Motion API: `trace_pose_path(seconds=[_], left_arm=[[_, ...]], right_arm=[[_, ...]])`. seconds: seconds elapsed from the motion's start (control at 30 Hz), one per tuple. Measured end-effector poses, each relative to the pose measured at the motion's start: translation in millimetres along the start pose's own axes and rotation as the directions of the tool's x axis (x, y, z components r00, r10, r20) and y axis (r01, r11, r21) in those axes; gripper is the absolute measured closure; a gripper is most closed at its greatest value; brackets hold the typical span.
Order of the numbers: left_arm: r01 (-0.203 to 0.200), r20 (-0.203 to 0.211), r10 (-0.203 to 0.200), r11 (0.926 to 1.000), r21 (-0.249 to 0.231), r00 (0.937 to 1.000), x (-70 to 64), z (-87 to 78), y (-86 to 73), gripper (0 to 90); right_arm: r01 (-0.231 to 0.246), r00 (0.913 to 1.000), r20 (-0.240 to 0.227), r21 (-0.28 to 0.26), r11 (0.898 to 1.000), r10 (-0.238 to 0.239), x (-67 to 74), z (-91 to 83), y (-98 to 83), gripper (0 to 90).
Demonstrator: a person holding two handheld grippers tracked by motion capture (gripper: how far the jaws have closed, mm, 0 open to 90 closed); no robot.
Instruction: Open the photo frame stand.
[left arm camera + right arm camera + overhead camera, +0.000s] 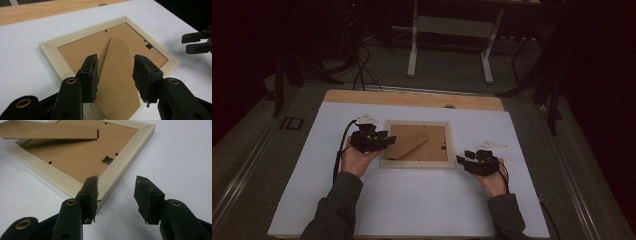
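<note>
On the white sheet (412,200) that covers the wooden table (412,98), the left gripper (382,141) sits at the left edge of a pale wooden picture frame (417,163) lying face down. Its jaws stand wide apart with nothing pinched between them; in the left gripper view they straddle the brown cardboard easel stand (117,75), whose free end lifts off the frame's brown backing board (75,53), and the pads do not press on it. The frame holds that backing board inside its rim, with a small dark hanger (107,160) near one edge. Right of the frame, the right gripper (463,157) rests just beside the frame's near right corner, jaws likewise wide and empty, one jaw close to the corner; whether it touches is unclear.
</note>
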State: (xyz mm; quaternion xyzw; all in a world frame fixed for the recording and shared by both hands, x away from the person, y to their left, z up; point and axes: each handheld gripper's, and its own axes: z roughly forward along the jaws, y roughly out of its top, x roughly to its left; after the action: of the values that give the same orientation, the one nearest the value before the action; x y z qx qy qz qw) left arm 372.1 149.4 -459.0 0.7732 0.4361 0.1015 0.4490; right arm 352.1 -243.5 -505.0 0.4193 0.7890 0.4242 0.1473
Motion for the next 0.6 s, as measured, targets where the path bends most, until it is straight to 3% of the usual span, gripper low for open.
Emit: trace_pose_path(seconds=[0.13, 0.3, 0.6], left_arm=[[-0.022, 0.018, 0.022, 0.9995, 0.022, 0.9996, 1.7, 4.8, 0.0, 53.8], [-0.003, 0.041, 0.002, 0.9995, 0.03, 0.9992, 5.1, 11.5, 1.4, 53.4], [-0.006, 0.055, 0.003, 0.9981, 0.061, 0.9985, 6.6, 24.8, 5.6, 57.5]], right_arm=[[0.001, 1.0, -0.002, 0.004, 1.0, -0.001, -0.3, 0.4, -0.4, 52.8], [0.002, 1.0, -0.002, 0.005, 1.0, -0.002, -0.2, 0.7, -0.6, 52.5], [0.002, 1.0, -0.003, 0.009, 1.0, -0.002, -0.5, 1.8, -1.5, 52.3]])
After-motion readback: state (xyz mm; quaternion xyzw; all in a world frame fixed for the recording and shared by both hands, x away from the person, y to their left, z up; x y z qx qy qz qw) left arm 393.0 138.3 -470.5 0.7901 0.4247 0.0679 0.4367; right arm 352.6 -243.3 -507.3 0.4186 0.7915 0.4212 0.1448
